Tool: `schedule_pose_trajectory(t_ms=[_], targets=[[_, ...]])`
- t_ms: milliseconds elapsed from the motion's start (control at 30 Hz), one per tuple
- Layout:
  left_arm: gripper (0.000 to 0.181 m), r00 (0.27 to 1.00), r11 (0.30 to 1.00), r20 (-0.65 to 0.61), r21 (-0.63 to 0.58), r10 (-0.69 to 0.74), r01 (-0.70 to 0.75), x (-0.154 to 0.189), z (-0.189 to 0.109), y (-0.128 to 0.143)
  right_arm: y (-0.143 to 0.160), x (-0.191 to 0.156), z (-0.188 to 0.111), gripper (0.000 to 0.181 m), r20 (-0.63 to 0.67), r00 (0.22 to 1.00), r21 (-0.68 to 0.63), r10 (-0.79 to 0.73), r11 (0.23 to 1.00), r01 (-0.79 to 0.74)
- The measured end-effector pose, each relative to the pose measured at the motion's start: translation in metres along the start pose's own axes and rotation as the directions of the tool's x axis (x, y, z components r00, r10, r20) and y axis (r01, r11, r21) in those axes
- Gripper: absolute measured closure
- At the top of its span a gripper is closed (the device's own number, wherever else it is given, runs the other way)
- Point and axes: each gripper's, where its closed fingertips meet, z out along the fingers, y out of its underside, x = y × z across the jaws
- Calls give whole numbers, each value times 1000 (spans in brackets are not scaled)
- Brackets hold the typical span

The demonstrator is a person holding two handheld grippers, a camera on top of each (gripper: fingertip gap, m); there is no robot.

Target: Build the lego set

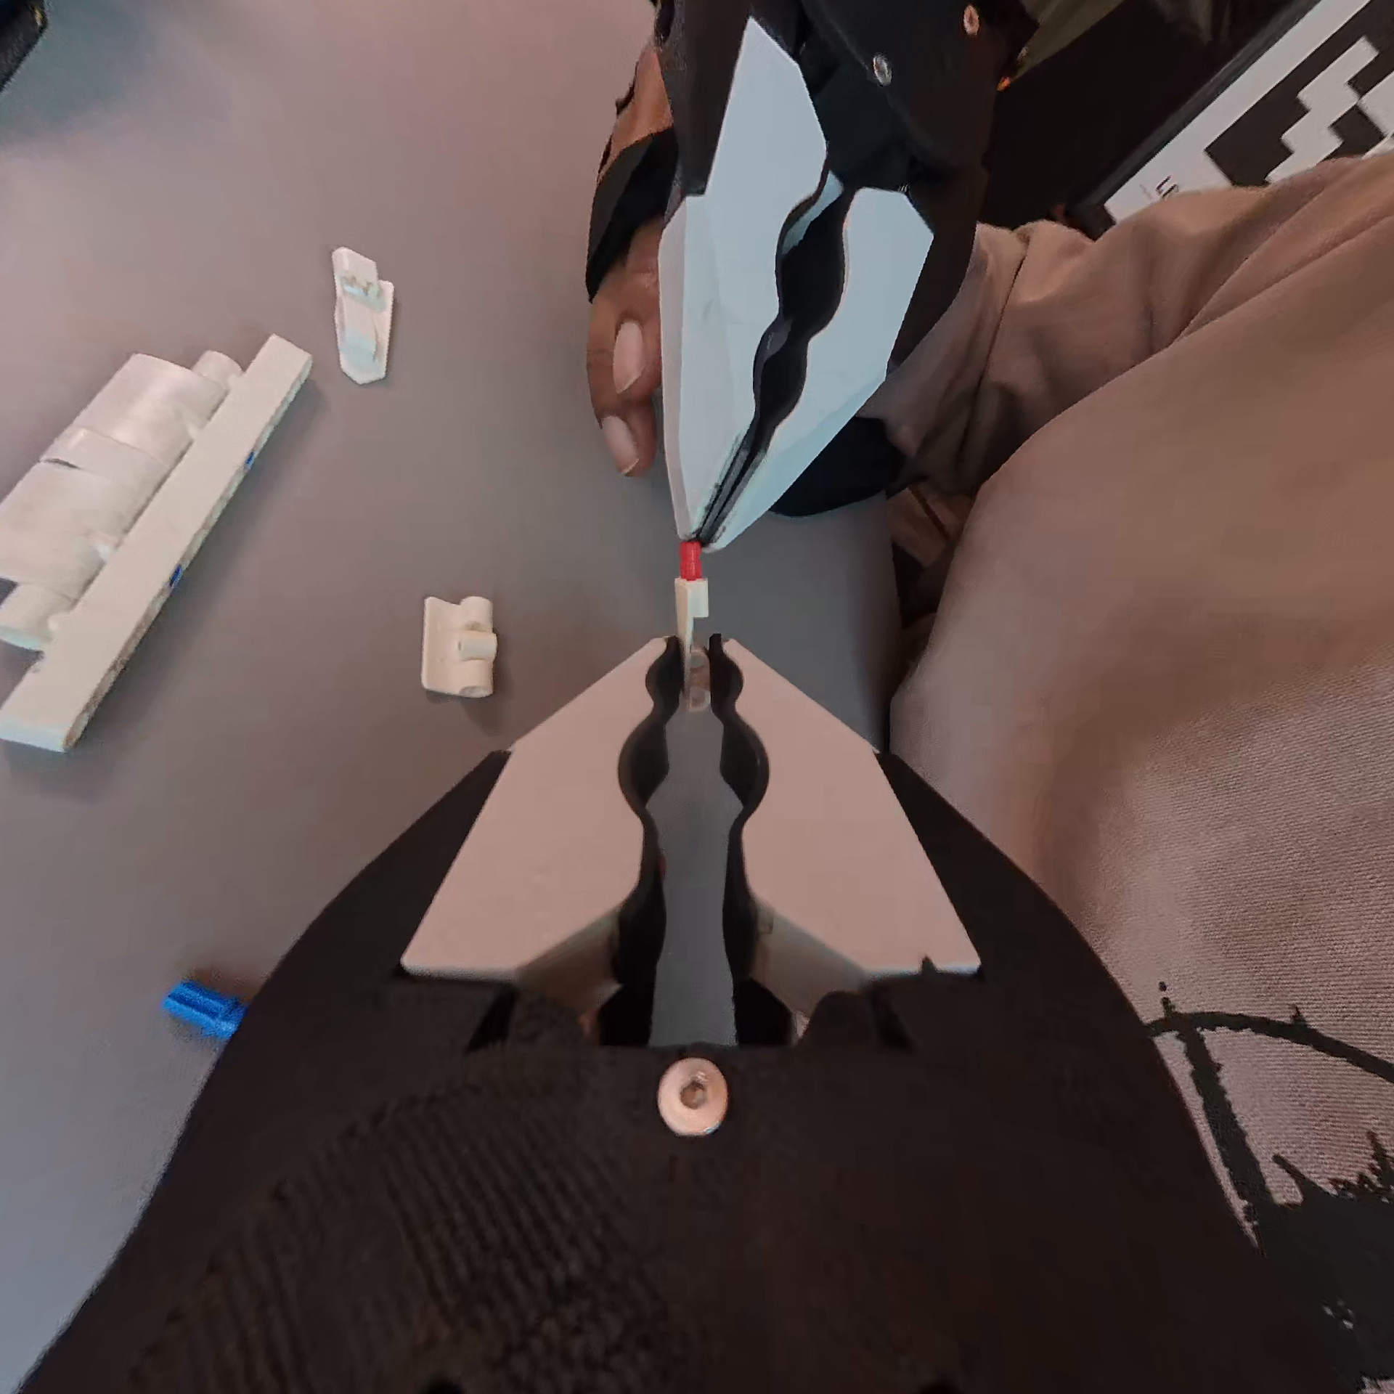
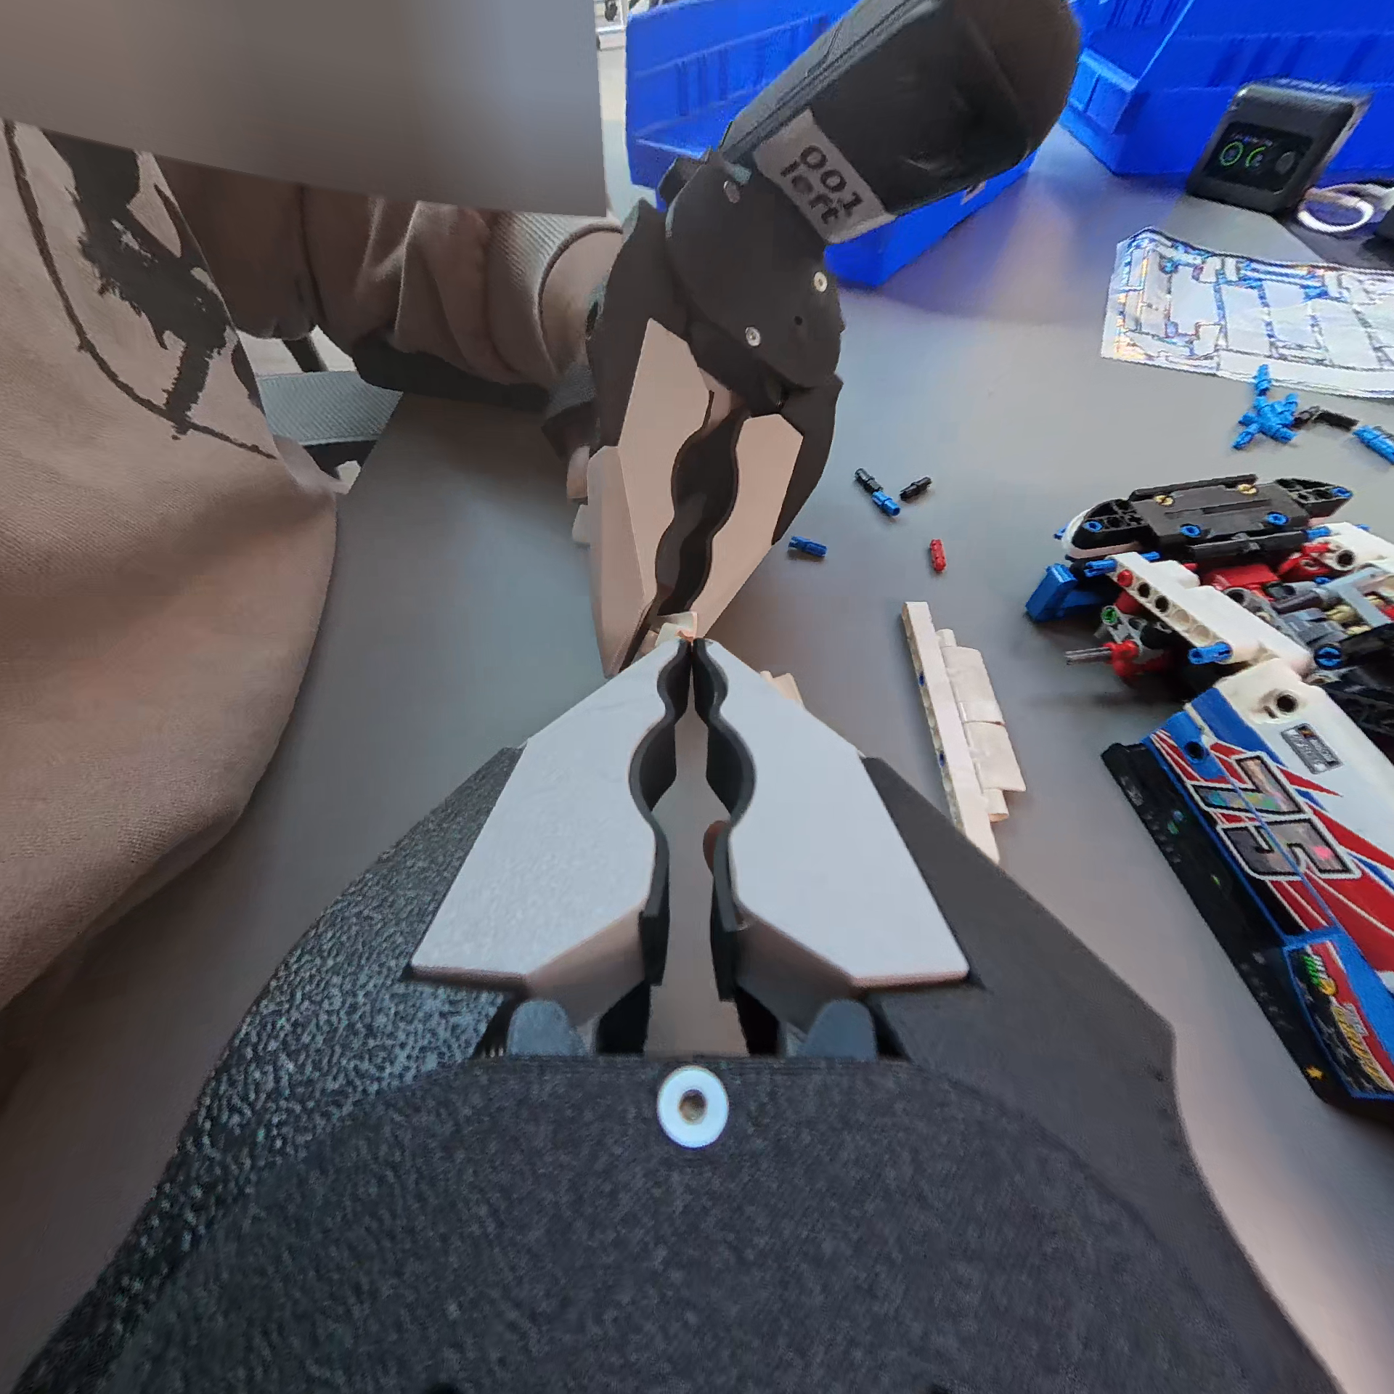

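While pinched above grey worktop [image 1: 377, 151]:
Left tongs [image 1: 690, 641]: narrow, clamping white connector [image 1: 690, 603], long axis running toward right tongs [image 1: 698, 539].
Right tongs: closed on red pin [image 1: 689, 557], cylindrical, seated in connector's far end.

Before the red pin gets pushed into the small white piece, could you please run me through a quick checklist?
1. Right gripper shut on the red pin: ok, pinched at the very tips.
2. Left gripper holding the small white piece: ok, its lower end sits between the tips.
3. Pin meeting the piece end to end: ok in the left wrist view; the right wrist view hides it.
4. Pin fully seated: cannot tell.
5. Table near the grippers: ok, the loose white bracket lies apart to one side.
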Motion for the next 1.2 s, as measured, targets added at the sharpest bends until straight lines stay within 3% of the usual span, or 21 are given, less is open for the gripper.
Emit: schedule_pose_trajectory(t_ms=[167,333,567,767,867,1000,1200], targets=[[176,974,967,-122,147,-191,208,-1,-12,-22,-8,16,-4,165,-99,995,56,-7,998,13],[176,927,913,-185,192,-326,359,-7,-13,-30,-9,24,1,164,-162,986,50,-28,998,36],[176,930,915,-160,187,-332,358,-7,-9,-29,-4,26,3,169,-143,989,43,23,999,-17],[166,934,903,-201,259,-297,343,0,-19,-43,-9,37,-6,181,-49,951,144,305,945,-295],[177,947,917,-182,255,-264,305,5,-19,-44,-9,41,-7,181,-32,936,164,350,926,-341],[177,950,917,-152,256,-274,305,4,-18,-43,-13,39,-5,181,-47,951,173,304,941,-292],[177,948,902,-105,292,-301,319,-9,-23,-43,-18,43,-4,176,-202,968,148,150,982,-121]])
